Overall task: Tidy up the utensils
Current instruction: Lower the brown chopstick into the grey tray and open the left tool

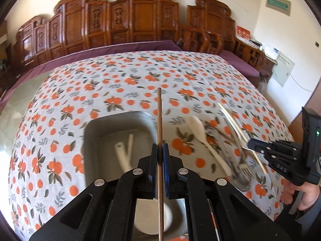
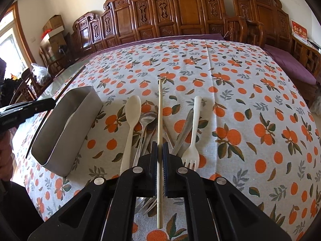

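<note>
Nearest the left wrist camera, the left gripper (image 1: 160, 150) is clamped on a dark brown chopstick (image 1: 159, 120) that runs straight forward between its pads, hanging above a grey metal container (image 1: 88, 140). Inside the container lie white utensils (image 1: 125, 152), their shapes blurred. In the right wrist view, the right gripper (image 2: 160, 150) is closed around a pale chopstick (image 2: 159, 120), held over a heap of cutlery on the orange-print tablecloth (image 2: 250, 120). In that heap, a cream spoon (image 2: 131, 118) lies to the left, metal spoons (image 2: 145, 128) beside it, and a white plastic fork (image 2: 193, 136) to the right. The container stands left of the heap. Carved wooden chairs (image 2: 180, 10) line the far wall.
</note>
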